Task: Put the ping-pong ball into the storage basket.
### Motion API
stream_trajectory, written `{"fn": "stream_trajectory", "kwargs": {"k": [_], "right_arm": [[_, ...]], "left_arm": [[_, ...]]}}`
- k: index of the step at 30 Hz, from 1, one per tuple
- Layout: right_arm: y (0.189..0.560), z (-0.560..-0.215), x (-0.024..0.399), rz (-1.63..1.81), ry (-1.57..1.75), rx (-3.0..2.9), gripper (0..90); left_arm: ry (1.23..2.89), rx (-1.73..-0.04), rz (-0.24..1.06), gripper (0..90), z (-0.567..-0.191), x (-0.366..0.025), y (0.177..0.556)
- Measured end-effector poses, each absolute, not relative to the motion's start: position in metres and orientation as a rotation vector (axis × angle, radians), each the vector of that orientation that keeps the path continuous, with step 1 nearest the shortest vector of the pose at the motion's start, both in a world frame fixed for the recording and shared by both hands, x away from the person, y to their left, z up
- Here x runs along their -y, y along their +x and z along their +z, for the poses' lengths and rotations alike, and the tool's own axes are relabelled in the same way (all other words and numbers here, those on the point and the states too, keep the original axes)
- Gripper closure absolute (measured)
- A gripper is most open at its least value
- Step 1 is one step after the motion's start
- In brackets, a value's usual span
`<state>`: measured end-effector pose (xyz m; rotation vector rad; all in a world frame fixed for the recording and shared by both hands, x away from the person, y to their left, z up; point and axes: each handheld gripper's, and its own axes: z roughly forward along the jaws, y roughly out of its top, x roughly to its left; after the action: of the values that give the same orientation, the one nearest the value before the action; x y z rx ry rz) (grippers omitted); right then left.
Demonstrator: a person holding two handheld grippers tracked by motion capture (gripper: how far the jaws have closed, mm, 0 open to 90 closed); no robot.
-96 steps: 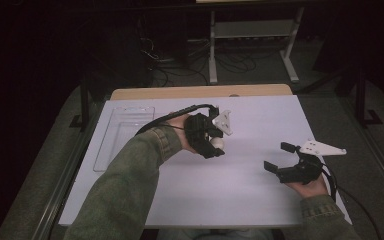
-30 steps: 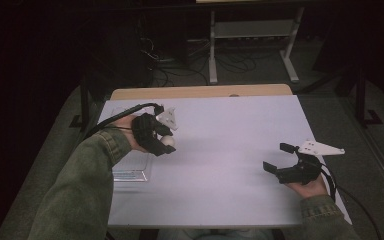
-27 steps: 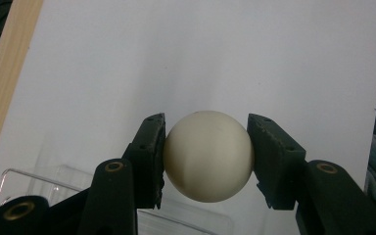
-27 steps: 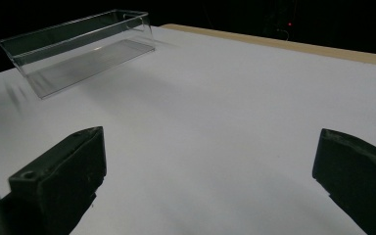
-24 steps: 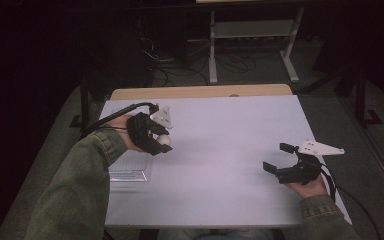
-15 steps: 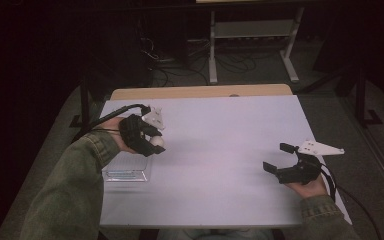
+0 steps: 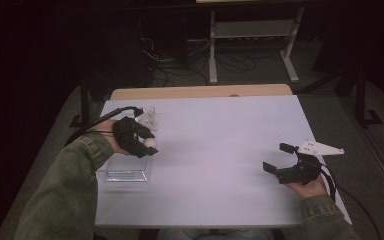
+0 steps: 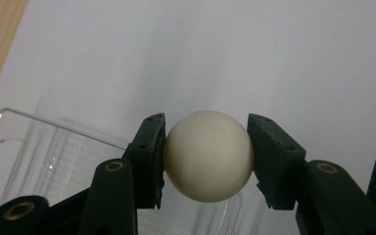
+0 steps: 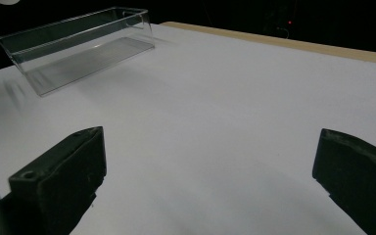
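the left gripper (image 7: 147, 145) has carried the cream ball (image 8: 208, 155) leftward, over the clear plastic tray (image 7: 125, 175) at the table's (image 7: 220, 135) left edge, jaws clamped on it. the right gripper (image 7: 276, 160) rests near the right edge, jaws wide apart.

Olive sleeves (image 7: 75, 185), black claws (brass screws).

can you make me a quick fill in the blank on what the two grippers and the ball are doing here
1. The left gripper has its jaws shut on a cream-white ____.
2. The clear plastic tray lies near the table's ____ edge in the high view.
3. The right gripper has its jaws ____, with nothing between them.
4. The table has a ____ top.

Missing words: ball; left; open; white
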<state>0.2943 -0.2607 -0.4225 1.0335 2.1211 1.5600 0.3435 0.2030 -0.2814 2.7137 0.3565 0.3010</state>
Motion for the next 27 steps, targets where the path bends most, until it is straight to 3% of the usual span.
{"fn": "stream_trajectory", "kwargs": {"k": [27], "right_arm": [[0.294,-0.423,0.260,1.554,1.040,-2.128,0.0]], "left_arm": [[2.734,-0.508,0.295,50.4,-0.296,-0.239,0.350]]}}
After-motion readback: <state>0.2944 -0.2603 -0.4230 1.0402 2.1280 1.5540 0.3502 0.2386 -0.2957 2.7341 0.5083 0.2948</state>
